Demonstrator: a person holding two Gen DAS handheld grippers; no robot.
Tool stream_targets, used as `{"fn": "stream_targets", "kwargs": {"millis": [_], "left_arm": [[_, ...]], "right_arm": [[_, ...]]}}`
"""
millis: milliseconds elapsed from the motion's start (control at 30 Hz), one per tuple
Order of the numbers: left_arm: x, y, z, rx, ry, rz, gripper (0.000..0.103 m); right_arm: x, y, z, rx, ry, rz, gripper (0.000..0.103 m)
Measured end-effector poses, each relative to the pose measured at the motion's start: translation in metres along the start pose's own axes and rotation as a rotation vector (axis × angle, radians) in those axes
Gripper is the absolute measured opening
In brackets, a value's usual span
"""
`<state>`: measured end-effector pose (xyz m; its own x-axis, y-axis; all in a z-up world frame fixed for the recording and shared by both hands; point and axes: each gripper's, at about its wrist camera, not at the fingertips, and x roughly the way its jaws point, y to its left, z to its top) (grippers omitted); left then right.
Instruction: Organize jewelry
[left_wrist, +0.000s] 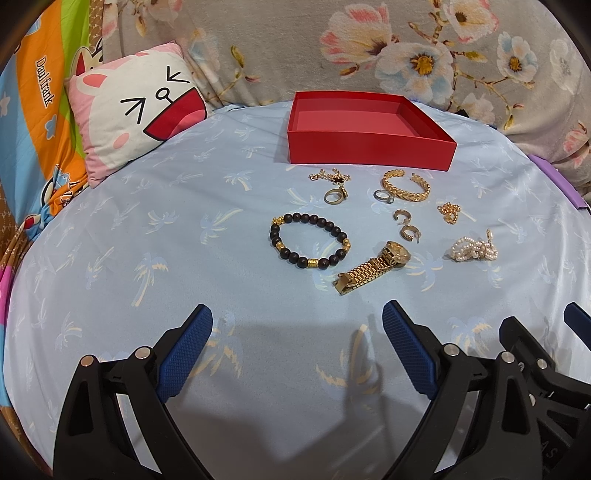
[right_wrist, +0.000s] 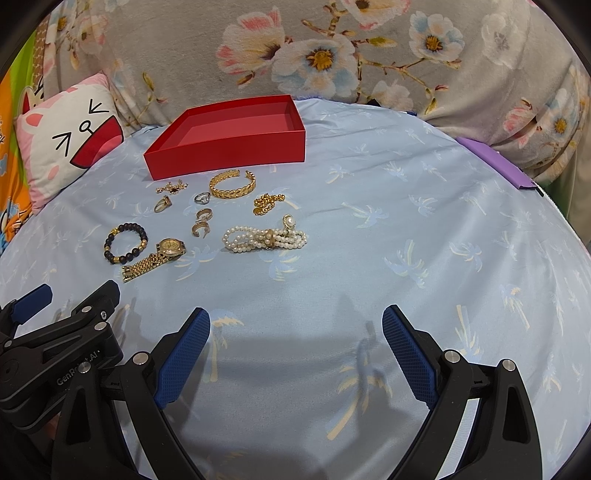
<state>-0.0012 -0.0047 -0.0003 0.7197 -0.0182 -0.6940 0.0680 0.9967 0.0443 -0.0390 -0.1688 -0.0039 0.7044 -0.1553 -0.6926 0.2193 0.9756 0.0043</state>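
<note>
Both grippers, left gripper and right gripper, were held wide apart over blue cloth; jewelry was spread before a red box

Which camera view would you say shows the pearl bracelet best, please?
The right wrist view: the pearl bracelet lies nearer the middle, its strands, gold clasp and pearl pendant spread out plainly. In the left wrist view it sits off to the right, smaller and bunched, so the strands are hard to separate.

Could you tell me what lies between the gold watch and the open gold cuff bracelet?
Two small gold hoop earrings lie between the gold watch and the gold cuff bracelet, with a silver ring beside the cuff; both wrist views show this.
</note>
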Motion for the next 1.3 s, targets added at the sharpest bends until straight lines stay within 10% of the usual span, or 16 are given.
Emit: {"fn": "stream_targets", "kwargs": {"millis": [367,733,1300], "left_arm": [[-0.001,0.028,0.004,-0.051,0.014,-0.051,0.094],[0.006,0.05,0.019,-0.079,0.009,-0.021,0.094],[0.015,0.046,0.017,-0.066,0.045,-0.075,0.094]], "right_arm": [[0.017,-0.013,0.013,0.014,0.064,0.064,0.091],[0.045,-0.017,0.037,0.103,0.146,0.172,0.063],[0.074,0.009,0.06,0.147,0.169,0.19,0.061]]}}
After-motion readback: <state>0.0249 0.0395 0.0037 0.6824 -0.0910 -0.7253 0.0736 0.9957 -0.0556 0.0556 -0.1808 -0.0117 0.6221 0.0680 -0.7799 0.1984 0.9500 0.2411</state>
